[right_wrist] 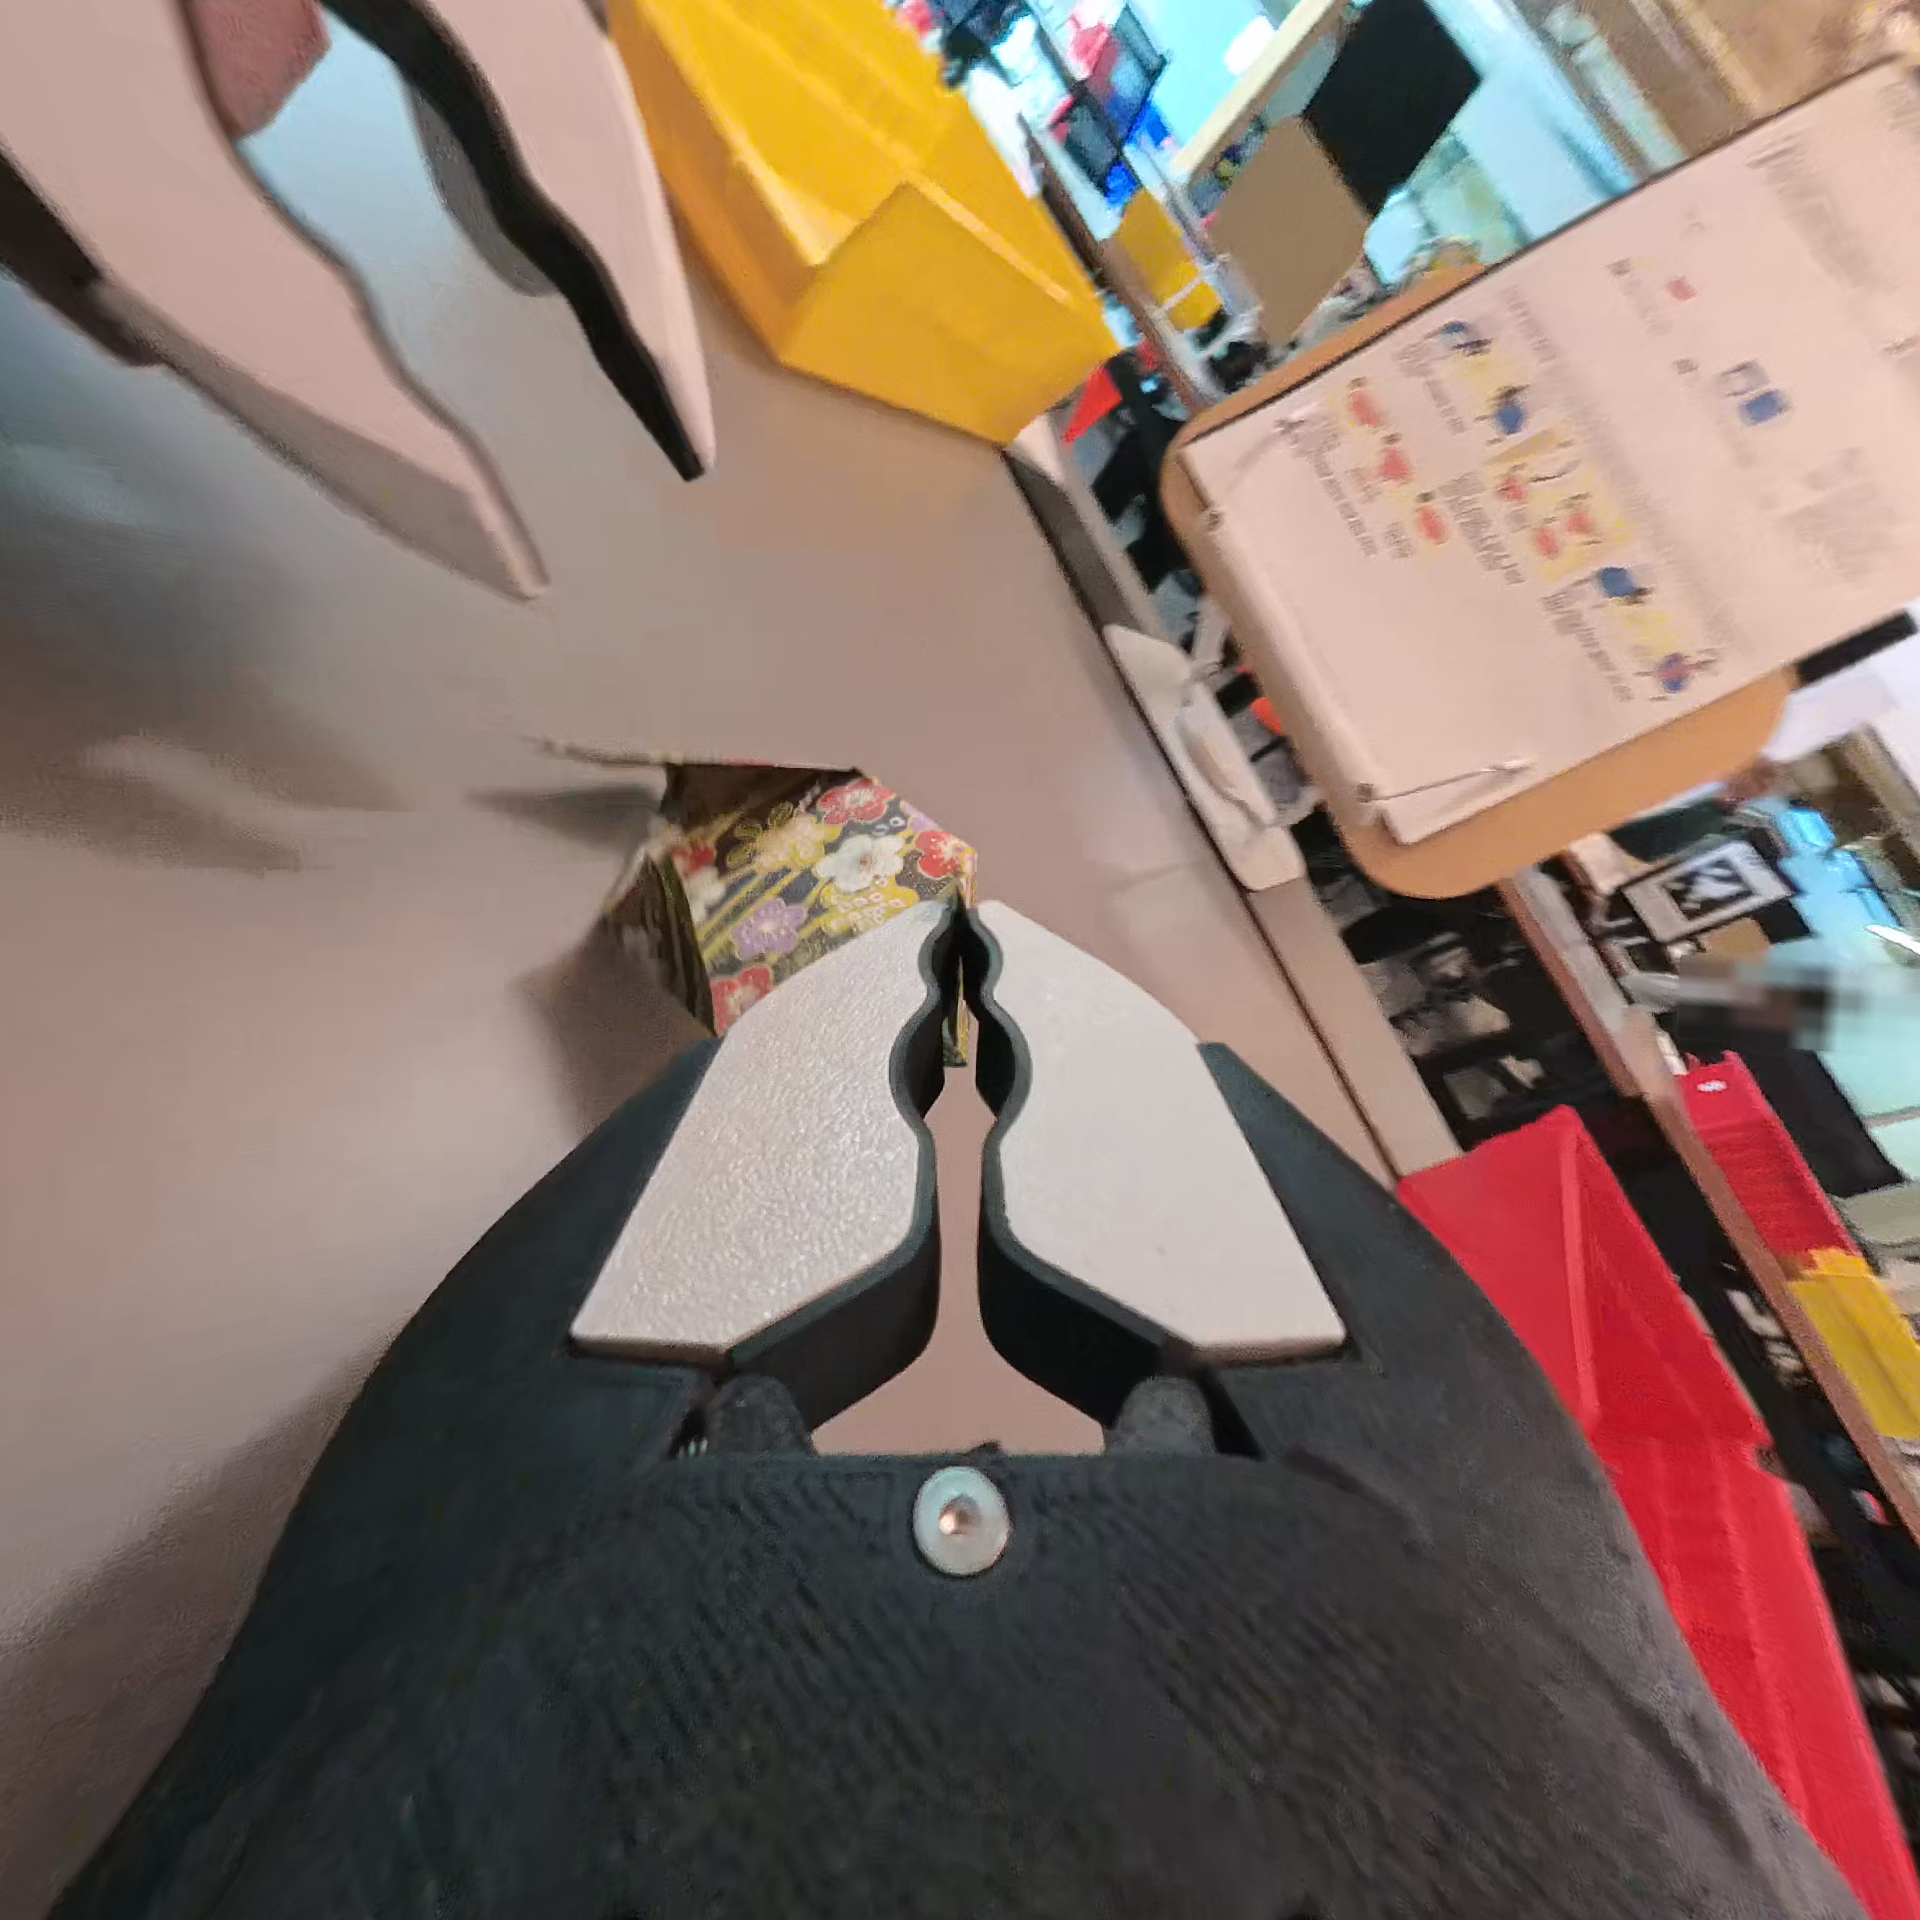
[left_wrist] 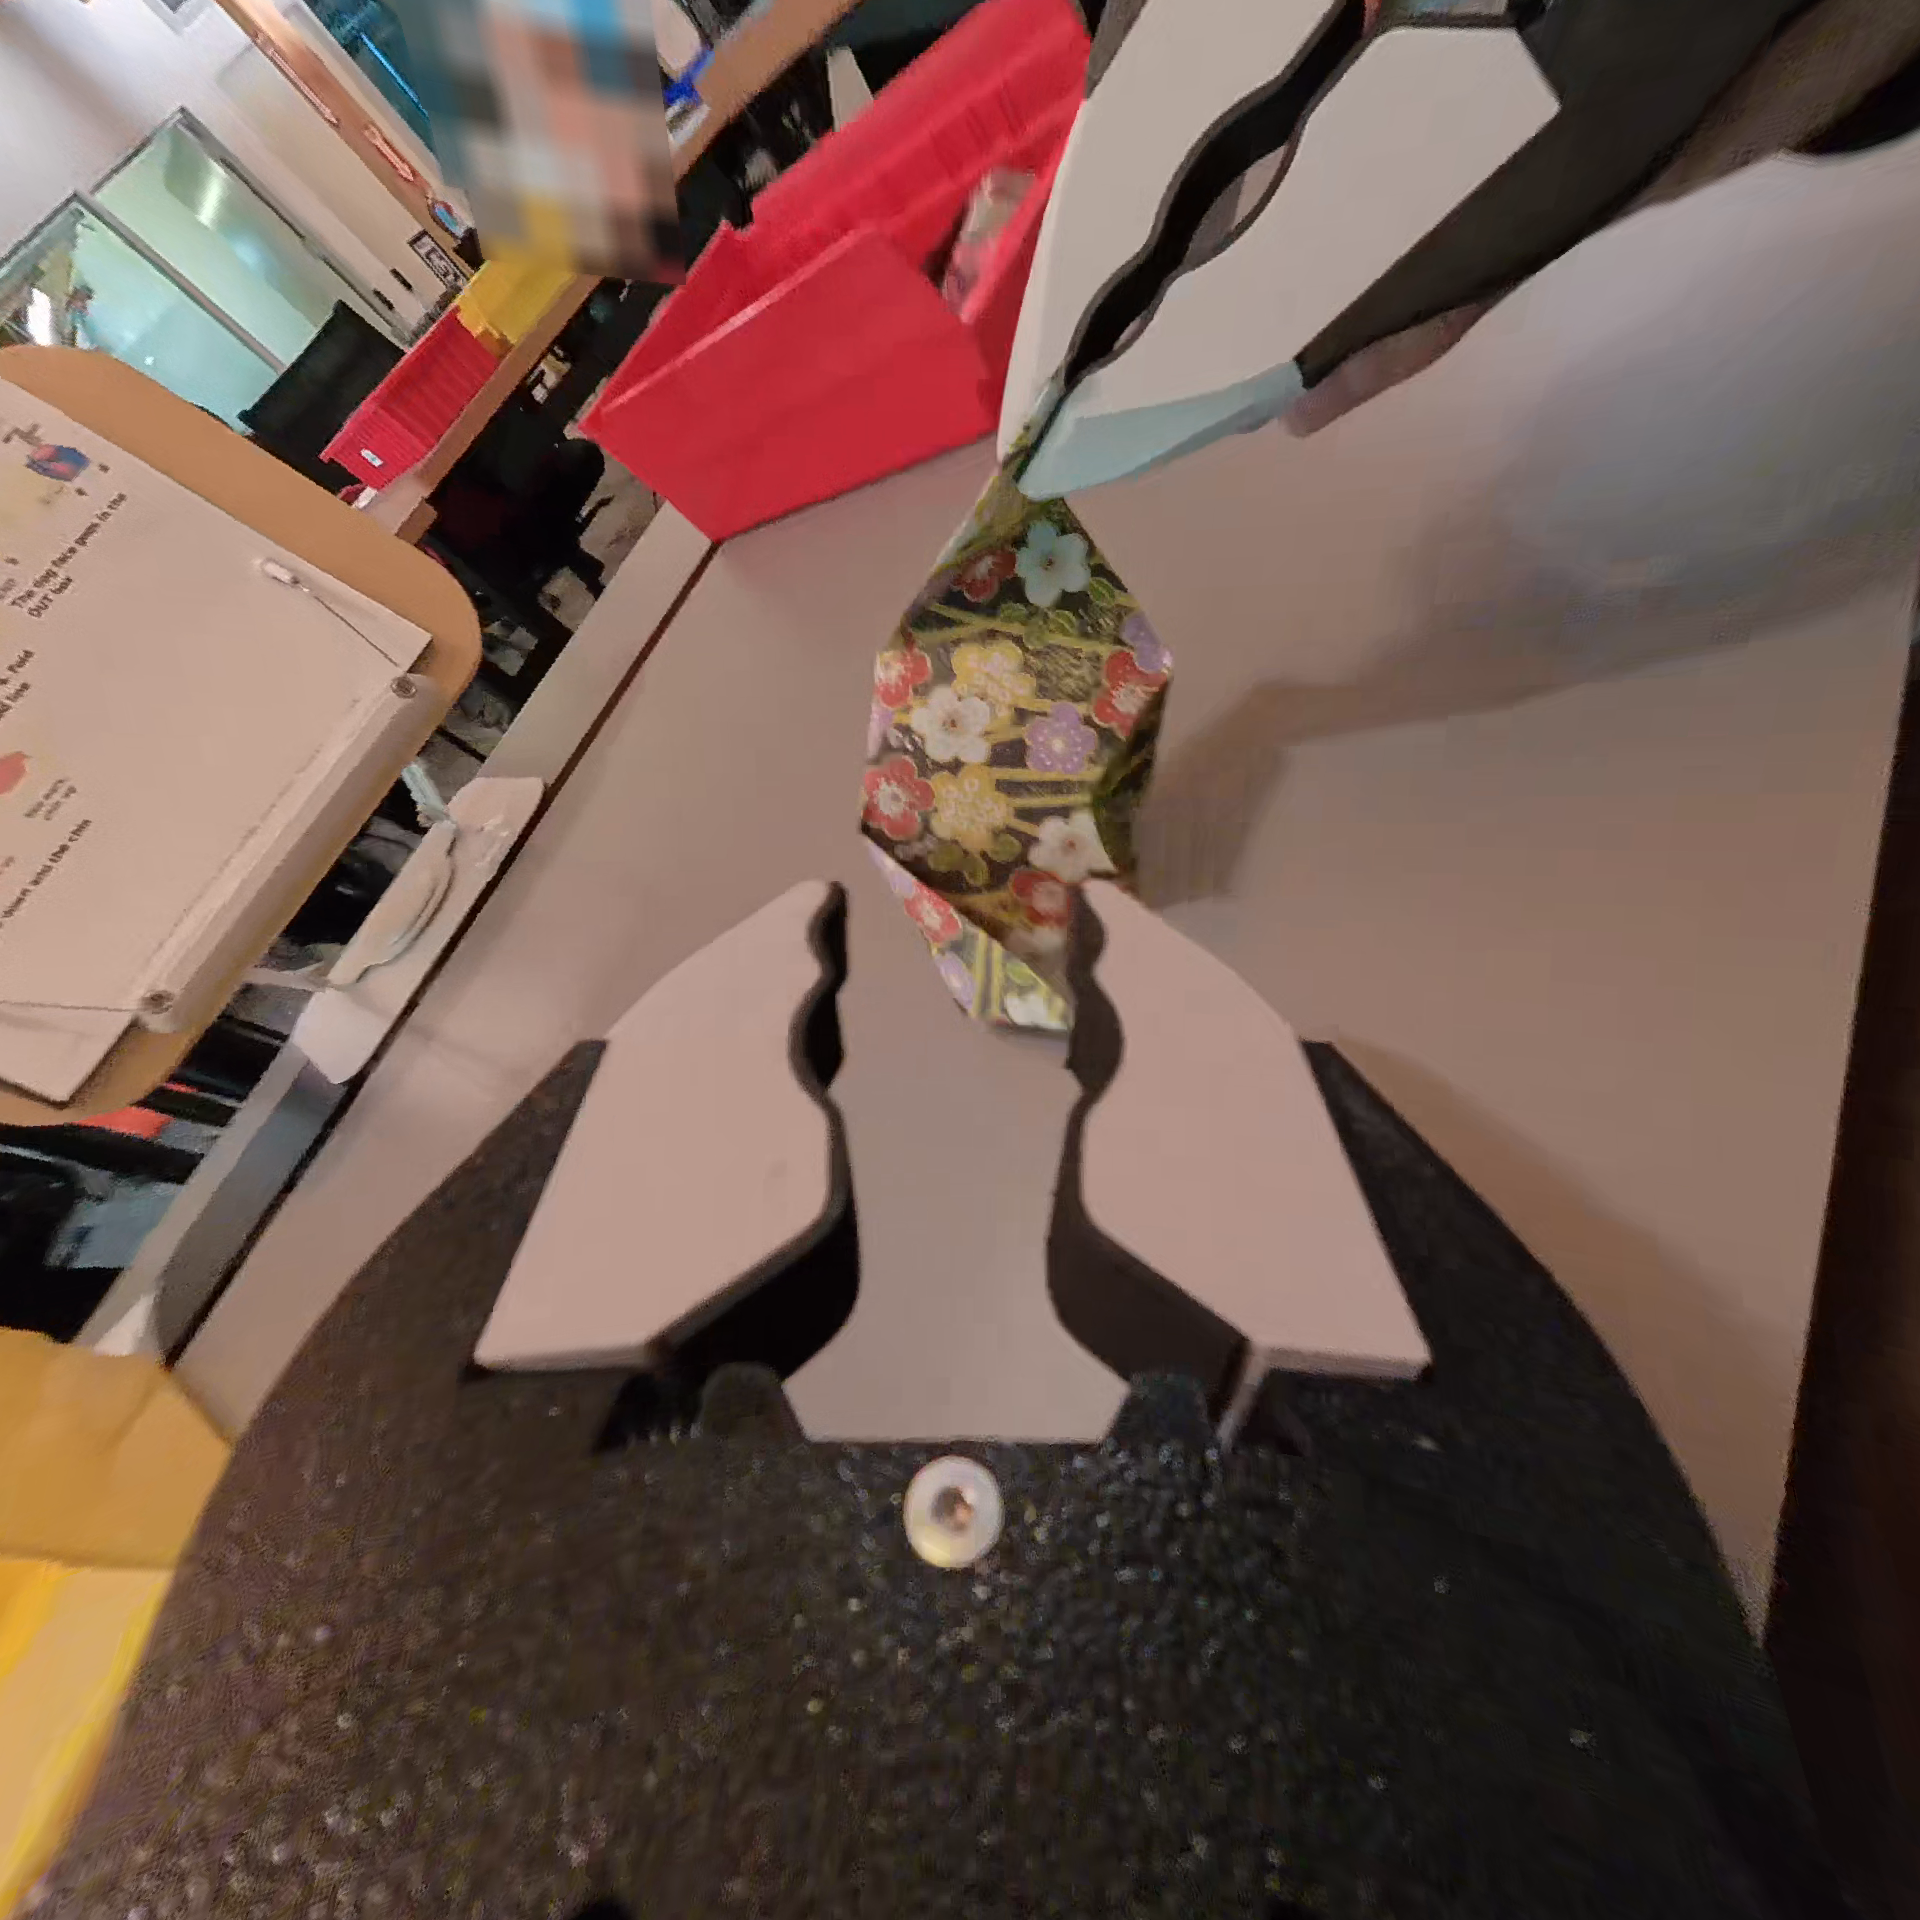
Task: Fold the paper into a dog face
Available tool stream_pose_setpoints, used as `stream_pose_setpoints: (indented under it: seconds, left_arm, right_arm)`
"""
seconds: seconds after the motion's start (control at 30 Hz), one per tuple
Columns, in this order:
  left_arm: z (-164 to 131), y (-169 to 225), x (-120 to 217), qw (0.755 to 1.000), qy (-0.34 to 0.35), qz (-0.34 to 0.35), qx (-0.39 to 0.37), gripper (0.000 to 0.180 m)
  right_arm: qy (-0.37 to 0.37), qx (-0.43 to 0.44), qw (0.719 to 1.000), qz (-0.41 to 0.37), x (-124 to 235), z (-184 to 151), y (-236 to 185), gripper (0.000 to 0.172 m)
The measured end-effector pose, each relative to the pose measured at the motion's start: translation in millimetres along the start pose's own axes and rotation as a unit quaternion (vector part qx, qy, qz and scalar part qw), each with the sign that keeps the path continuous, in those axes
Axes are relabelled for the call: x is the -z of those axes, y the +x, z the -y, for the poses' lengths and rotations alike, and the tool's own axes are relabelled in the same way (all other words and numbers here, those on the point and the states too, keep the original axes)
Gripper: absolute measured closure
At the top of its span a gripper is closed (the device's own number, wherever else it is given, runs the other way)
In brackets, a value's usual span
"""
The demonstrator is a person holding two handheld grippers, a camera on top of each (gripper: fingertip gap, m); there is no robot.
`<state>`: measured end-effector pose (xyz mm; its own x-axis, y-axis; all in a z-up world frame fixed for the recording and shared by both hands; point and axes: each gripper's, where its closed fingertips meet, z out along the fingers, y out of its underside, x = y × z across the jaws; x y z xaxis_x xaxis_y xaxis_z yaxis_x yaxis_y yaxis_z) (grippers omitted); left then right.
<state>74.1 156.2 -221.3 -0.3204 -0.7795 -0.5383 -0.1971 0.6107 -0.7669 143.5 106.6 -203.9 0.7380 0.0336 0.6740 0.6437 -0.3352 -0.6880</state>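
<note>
A: Left wrist view, starting at the left edge. What is sitting there?

B: A white instruction board (left_wrist: 197, 727) on a tan backing is filling the left side, with a yellow bin (left_wrist: 73, 1538) poking in at the lower left. Further in, a red bin (left_wrist: 810, 384) is standing at the top centre on the table (left_wrist: 1507, 935).

A: And the left gripper (left_wrist: 966, 914)?

B: It is rising from the bottom centre with its jaws spread wide. The paper (left_wrist: 1008, 748), a floral print on black, is hanging in mid frame, and its lower tip is dipping into the gap, close against the right-hand finger. The other finger is standing clear of it, so nothing is being pinched there.

A: What is holding the paper up, then?

B: The right gripper (left_wrist: 1029, 457), coming down from the upper right. Its fingers are pressed together on the paper's top corner.

A: Now the right wrist view, left to right.

B: The left gripper (right_wrist: 613, 520) is showing at the upper left, jaws apart. A yellow bin (right_wrist: 914, 301) is sitting at the top centre. The paper (right_wrist: 810, 883) is lying just left of centre, partly folded, one flap lifting off the table (right_wrist: 260, 1143). The right gripper (right_wrist: 961, 914) is filling the bottom, fingers nearly meeting, with a paper edge caught in the slit between them. The board (right_wrist: 1507, 520) is standing at the right, and a red bin (right_wrist: 1621, 1351) is at the lower right.
</note>
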Motion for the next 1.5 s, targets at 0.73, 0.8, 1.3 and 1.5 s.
stream_pose_setpoints:
  seconds: [0.73, 0.8, 1.3, 1.5]
  left_arm:
    - [-26, -13, -28, 0.989, 0.032, -0.036, 0.136, 0.134]
    - [-27, -16, -28, 0.988, 0.033, -0.034, 0.144, 0.135]
    - [-33, -17, -34, 0.986, 0.015, -0.05, 0.158, 0.138]
    - [-35, -18, -36, 0.983, 0.009, -0.058, 0.172, 0.138]
  right_arm:
    - [-0.073, -0.213, 0.925, -0.306, 89, -168, 325, 0.171]
    - [-0.092, -0.251, 0.918, -0.294, 75, -193, 327, 0.172]
    - [-0.241, -0.273, 0.92, -0.144, -1, -276, 251, 0.172]
    - [-0.319, -0.186, 0.926, -0.084, -11, -287, 237, 0.172]
